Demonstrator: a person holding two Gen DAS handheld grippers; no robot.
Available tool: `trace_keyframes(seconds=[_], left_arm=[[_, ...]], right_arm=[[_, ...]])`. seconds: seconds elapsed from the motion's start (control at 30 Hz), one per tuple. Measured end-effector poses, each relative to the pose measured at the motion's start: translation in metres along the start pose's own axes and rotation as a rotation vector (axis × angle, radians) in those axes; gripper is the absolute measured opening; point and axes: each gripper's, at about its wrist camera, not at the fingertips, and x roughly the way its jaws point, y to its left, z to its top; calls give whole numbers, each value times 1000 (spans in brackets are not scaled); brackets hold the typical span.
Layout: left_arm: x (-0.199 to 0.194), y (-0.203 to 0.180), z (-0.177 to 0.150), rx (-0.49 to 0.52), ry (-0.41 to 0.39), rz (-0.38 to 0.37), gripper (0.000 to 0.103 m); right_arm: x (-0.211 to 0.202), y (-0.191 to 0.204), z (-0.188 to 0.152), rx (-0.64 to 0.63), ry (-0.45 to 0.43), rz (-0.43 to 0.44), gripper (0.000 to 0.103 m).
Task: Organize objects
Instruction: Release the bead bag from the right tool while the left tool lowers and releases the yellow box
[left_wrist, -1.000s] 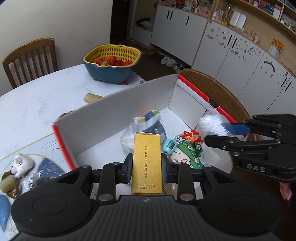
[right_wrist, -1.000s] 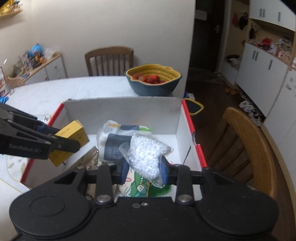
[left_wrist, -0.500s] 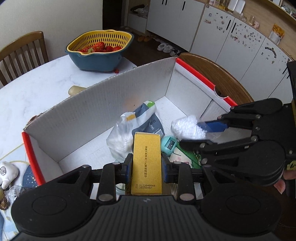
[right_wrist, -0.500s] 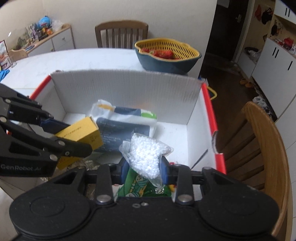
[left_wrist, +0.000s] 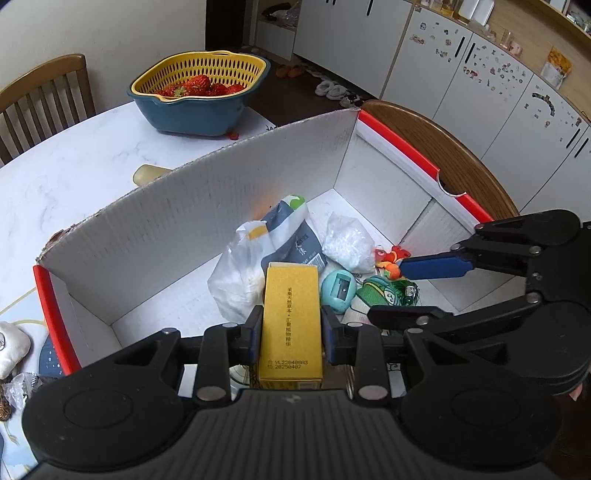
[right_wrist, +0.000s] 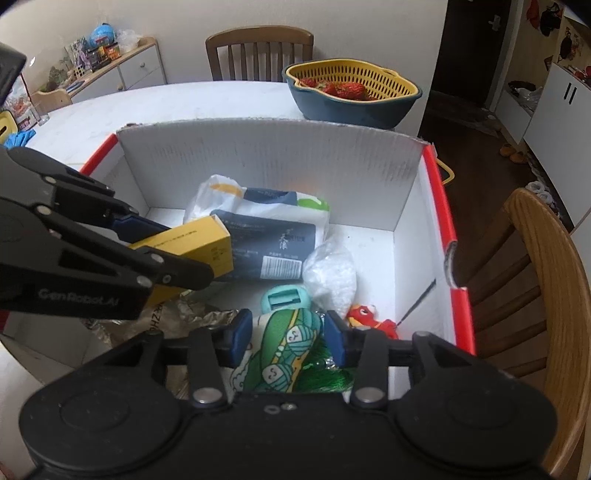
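The left wrist view shows shoes (left_wrist: 332, 88) on the floor by the white cupboards (left_wrist: 461, 74), and a white soft toy (left_wrist: 11, 347) on the table (left_wrist: 74, 166) left of the cardboard box (left_wrist: 207, 206). The right wrist view alone shows a low sideboard (right_wrist: 122, 70) crowded with toys, and crumpled foil (right_wrist: 207, 317) on the box floor. Both show the basket of strawberries (right_wrist: 351, 92) behind the box.

The left tongs (left_wrist: 291, 332) are narrowly set, pads pressed on both sides of an upright yellow carton (left_wrist: 291, 314) held over the box. The right tongs (right_wrist: 288, 332) are opening, with nothing gripped; a green patterned pouch (right_wrist: 288, 350) lies below the gap. The bag of white beads (right_wrist: 330, 273) rests on the box floor beside a dark wipes pack (right_wrist: 266, 236).
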Motion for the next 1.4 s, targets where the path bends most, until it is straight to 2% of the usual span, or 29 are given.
trace_keyframes(seconds=[0.13,0.23,0.27,0.63,1.03,1.13,1.23,1.33,1.4], left_arm=[[-3,0,-3,-5,-2,-5,34],[-10,-1,-6,-9,-21,-8,51],[-13,-1,-7,-10,-31,-10,54],[-60,1,-21,-31,-114,-17,54],[-123,22,-44,-28,-217,-39,54],[-138,32,-51,-20,-238,-40,59],[-151,45,-58,-18,-253,-39,60],[-162,57,-65,-17,-264,-29,69],[-167,66,-69,-15,-272,-22,70]], right_arm=[[-9,-2,-3,20,-24,6,47],[-18,-3,-7,34,-42,6,48],[-20,-3,-8,38,-48,7,49],[-59,6,-16,85,-146,16,58],[-99,47,-13,109,-247,8,63],[-105,60,-12,125,-264,7,65],[-109,74,-11,143,-279,1,71],[-112,88,-10,157,-287,-4,73],[-112,98,-9,170,-292,-3,79]])
